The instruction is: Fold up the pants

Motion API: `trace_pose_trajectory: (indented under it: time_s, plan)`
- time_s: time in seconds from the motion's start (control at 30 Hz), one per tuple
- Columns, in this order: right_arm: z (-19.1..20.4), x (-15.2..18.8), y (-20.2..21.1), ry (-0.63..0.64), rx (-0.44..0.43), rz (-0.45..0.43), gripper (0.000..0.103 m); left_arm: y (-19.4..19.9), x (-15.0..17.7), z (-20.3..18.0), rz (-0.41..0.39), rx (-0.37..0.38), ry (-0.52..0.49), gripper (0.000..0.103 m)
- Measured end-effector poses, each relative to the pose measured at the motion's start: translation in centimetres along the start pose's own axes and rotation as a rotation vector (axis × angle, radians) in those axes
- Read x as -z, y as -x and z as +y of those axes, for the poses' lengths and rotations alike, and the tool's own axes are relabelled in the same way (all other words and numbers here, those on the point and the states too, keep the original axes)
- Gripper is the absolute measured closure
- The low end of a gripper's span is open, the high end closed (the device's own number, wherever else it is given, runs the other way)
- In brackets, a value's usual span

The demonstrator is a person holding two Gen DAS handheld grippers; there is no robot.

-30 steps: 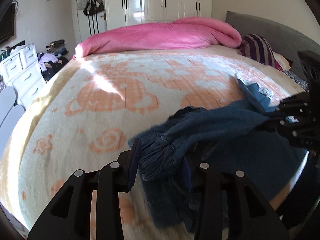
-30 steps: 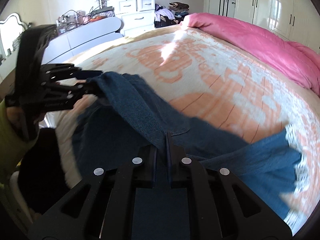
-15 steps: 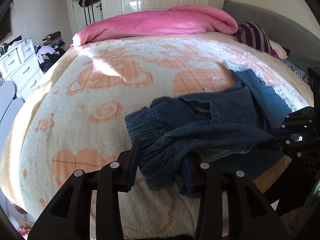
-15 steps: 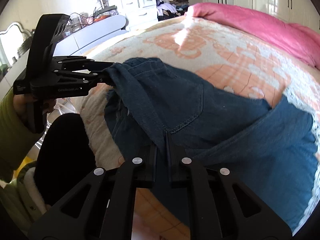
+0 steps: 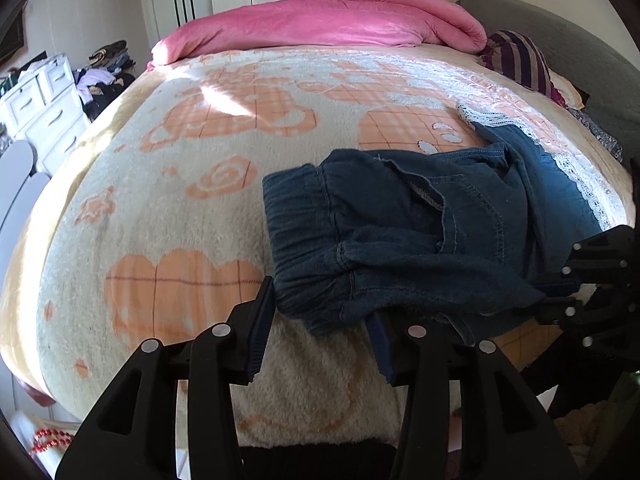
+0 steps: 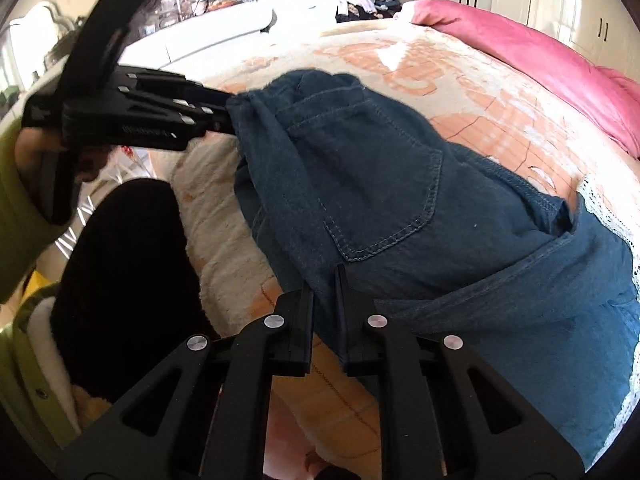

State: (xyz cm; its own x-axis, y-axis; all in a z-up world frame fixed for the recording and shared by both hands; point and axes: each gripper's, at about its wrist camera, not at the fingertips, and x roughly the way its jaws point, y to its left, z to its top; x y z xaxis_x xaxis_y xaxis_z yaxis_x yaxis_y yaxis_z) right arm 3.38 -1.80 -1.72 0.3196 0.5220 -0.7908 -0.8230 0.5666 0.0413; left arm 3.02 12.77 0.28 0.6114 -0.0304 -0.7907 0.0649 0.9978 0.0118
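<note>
Dark blue denim pants (image 5: 400,232) lie crumpled at the near right side of the bed, elastic waistband toward me and white lace trim along their far edge. My left gripper (image 5: 322,300) has the bunched waistband between its fingers. Its jaws are opening, but the cloth still gathers into its tip (image 6: 228,116). Over the bed's near edge, my right gripper (image 6: 325,280) is shut on a fold of the pants (image 6: 380,200) just below a back pocket. From the left wrist view it (image 5: 548,296) comes in at the right, pinching the same fold.
The bed carries a cream blanket with orange hearts (image 5: 180,200). A rolled pink duvet (image 5: 320,24) lies at its far end and a striped pillow (image 5: 516,60) at the right. White drawers (image 5: 36,108) stand at left. A green sleeve (image 6: 16,200) and dark leg (image 6: 120,280) are beside the bed.
Both grippers came down and back toward the bed's near edge, and the pants, hanging stretched between them before, now rest spread on the blanket. The left jaws stand a little wider.
</note>
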Motion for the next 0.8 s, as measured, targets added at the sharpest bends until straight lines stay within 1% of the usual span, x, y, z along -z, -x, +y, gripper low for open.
trace_pose_trajectory:
  time_s: [0.07,0.17,0.3,0.33,0.4,0.43,0.5,0.6,0.67,0.73,0.8]
  plan:
    - [-0.3,0.1,-0.3,-0.023,-0.006,0.008,0.097,0.3,0.4,0.0,0.008,-0.011,-0.007,0.053]
    - [-0.5,0.1,-0.5,-0.045,-0.012,0.008,0.097,0.8,1.1,0.3,0.024,-0.019,-0.012,0.053]
    - [-0.6,0.1,-0.8,-0.050,-0.013,0.009,0.097,2.1,2.0,1.2,0.031,-0.069,0.013,0.054]
    - [-0.7,0.1,-0.8,-0.053,-0.015,0.009,0.097,2.5,2.0,1.4,0.019,-0.069,0.023,0.054]
    - [-0.6,0.1,-0.9,-0.047,-0.013,0.007,0.097,4.2,1.3,1.6,-0.040,-0.058,0.046,0.055]
    - [-0.5,0.2,-0.8,-0.045,-0.012,0.007,0.097,4.7,0.8,1.3,-0.066,-0.043,0.047,0.055]
    - [-0.5,0.2,-0.7,-0.049,-0.014,0.006,0.097,4.9,-0.3,0.3,-0.090,0.001,0.043,0.055]
    - [-0.5,0.3,-0.6,-0.053,-0.014,0.004,0.097,3.9,-1.8,-2.0,-0.109,0.071,0.017,0.055]
    - [-0.4,0.5,-0.5,-0.056,-0.016,0.005,0.096,2.5,-2.5,-3.5,-0.097,0.103,0.000,0.055]
    - [-0.4,0.7,-0.2,-0.057,-0.025,0.011,0.093,0.5,-2.7,-4.6,-0.054,0.110,-0.007,0.055]
    - [-0.3,0.9,0.2,-0.057,-0.033,0.021,0.090,-2.0,-2.1,-5.3,0.015,0.072,-0.024,0.055]
